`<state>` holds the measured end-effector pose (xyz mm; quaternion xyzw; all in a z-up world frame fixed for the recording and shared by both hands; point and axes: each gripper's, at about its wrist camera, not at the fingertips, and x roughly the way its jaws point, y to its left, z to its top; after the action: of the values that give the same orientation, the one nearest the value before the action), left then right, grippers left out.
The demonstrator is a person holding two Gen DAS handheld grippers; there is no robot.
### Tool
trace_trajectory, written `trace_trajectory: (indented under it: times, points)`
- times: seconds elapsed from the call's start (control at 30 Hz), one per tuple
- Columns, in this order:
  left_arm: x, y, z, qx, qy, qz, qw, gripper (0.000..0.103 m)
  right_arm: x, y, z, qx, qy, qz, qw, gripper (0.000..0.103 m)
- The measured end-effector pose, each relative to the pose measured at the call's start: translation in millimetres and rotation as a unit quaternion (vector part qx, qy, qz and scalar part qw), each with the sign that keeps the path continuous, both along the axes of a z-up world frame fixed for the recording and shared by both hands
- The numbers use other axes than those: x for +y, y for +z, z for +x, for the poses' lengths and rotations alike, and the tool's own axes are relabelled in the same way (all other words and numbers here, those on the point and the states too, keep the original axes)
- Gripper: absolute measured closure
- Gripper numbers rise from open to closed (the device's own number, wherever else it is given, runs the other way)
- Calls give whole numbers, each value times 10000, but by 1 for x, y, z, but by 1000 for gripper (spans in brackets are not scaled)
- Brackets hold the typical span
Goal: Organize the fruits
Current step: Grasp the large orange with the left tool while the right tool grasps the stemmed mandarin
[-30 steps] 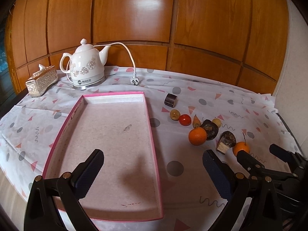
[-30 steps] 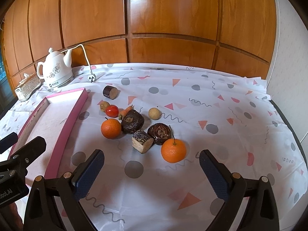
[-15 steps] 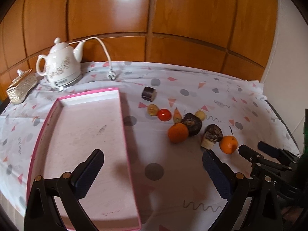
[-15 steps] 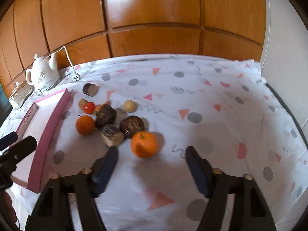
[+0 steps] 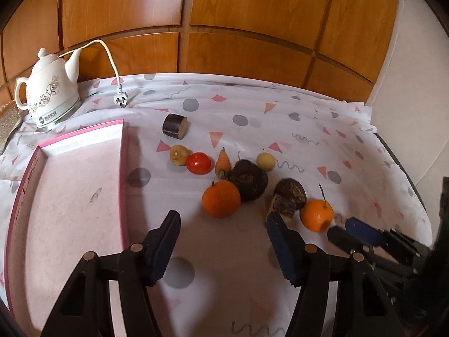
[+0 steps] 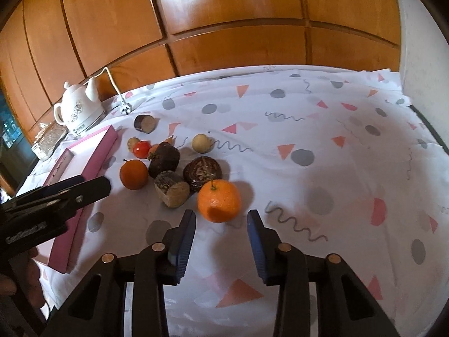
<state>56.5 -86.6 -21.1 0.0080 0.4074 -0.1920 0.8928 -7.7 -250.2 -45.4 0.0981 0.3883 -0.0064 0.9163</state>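
Note:
A pink-rimmed tray (image 5: 123, 168) lies on the left of the patterned tablecloth. Right of it sits a cluster of fruits and vegetables: an orange (image 5: 221, 198), a second orange with a stem (image 5: 316, 214), a red tomato (image 5: 198, 163), a small carrot (image 5: 222, 163), dark roots (image 5: 248, 180) and small round pale fruits (image 5: 265, 161). My left gripper (image 5: 223, 238) is open, just short of the first orange. My right gripper (image 6: 221, 230) is open, its pads just short of the stemmed orange (image 6: 219, 200), which lies ahead of the gap.
A white kettle (image 5: 50, 95) with a cord and plug (image 5: 121, 99) stands at the back left, next to a tissue box (image 6: 47, 139). A cut dark cylinder (image 5: 174, 125) lies behind the fruits. Wooden panels back the table; a white wall is on the right.
Both grippers have moved forward toward the fruits. The left has swung right, off the tray, to face the first orange. The right has narrowed its opening and closed in on the stemmed orange.

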Motion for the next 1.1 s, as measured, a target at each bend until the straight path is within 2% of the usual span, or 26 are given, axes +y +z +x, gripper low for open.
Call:
trace_trajectory:
  times: [0.5,0.63,0.83,1.1]
  points:
    - [-11,-29,46,338,229,-112,9991,39,3,-12,33,25,125,-233,9996,64]
    - [-13,-42,50,525,197,-179,9983,63,1,-13,31,13,105,-154,9998,61]
    - [-13,-41,42,405,154,-133,9990,64,0,-16,33,38,146,-53,9999,60]
    - [-14,-47,7,-55,31,191,9998,63,2,-18,34,83,147,-102,9998,61]
